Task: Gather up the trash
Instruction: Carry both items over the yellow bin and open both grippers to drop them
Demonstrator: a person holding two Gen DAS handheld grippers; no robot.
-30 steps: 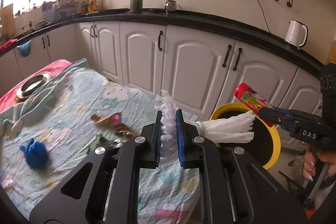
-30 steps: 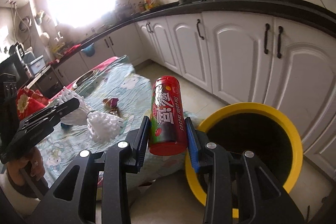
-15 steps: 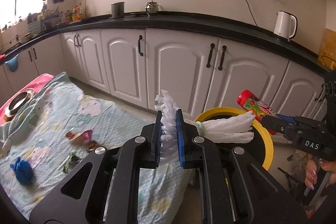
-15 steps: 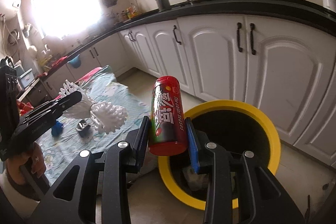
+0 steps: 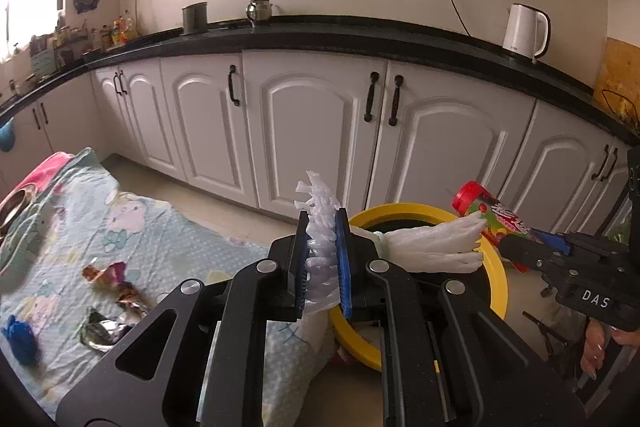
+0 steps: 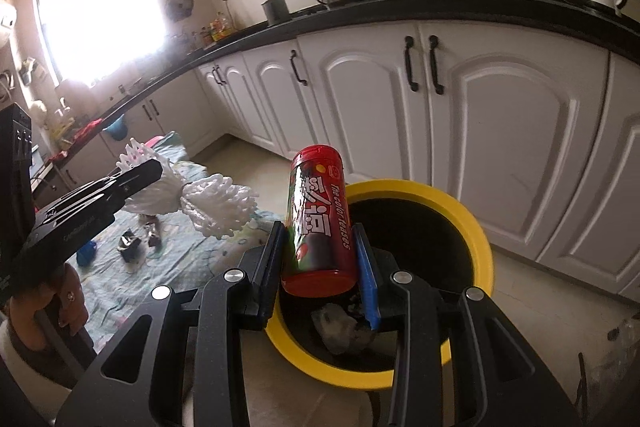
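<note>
My left gripper (image 5: pixel 323 259) is shut on a white foam fruit net (image 5: pixel 432 247) whose free end sticks out to the right over the yellow-rimmed bin (image 5: pixel 496 267). From the right wrist view the same net (image 6: pixel 216 203) hangs at the left, left of the bin. My right gripper (image 6: pixel 322 259) is shut on a red candy can (image 6: pixel 320 223), held upright above the near left part of the bin's rim (image 6: pixel 476 231). Crumpled trash (image 6: pixel 340 327) lies inside the bin. In the left wrist view the can (image 5: pixel 492 219) is over the bin's right rim.
A table with a light blue patterned cloth (image 5: pixel 160 239) stands left of the bin, bearing foil wrappers (image 5: pixel 116 291) and a blue crumpled lump (image 5: pixel 20 339). White cabinets (image 5: pixel 312 131) under a black counter run behind the bin. A hand (image 6: pixel 52 307) holds the left gripper.
Both grippers have shifted toward the bin, which now sits nearer and lower under them. The table has slid to the left in both views. Both grips are unchanged.
</note>
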